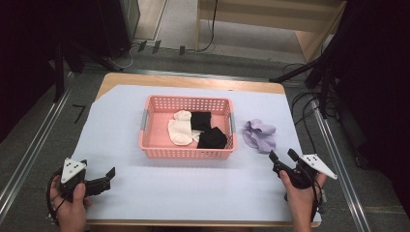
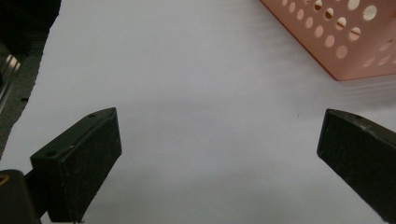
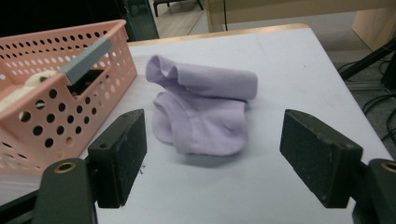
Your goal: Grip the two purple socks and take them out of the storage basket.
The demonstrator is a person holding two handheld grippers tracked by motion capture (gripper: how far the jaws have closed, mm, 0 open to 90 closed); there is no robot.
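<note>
Right tongs lined up on the lilac socks, both tongs gaping and empty!

Near the table's front edge, the left tongs sat at the front-left corner, jaws apart, nothing between them; the right tongs sat toward the front-right, jaws wide too. Just beyond them, toward the right edge, lay the lilac socks in a loose heap, long axis running across the jaws' gap. Right hand far nearer, likely its grab. Farther in, mid-table, the pink basket held white socks and black socks.
</note>
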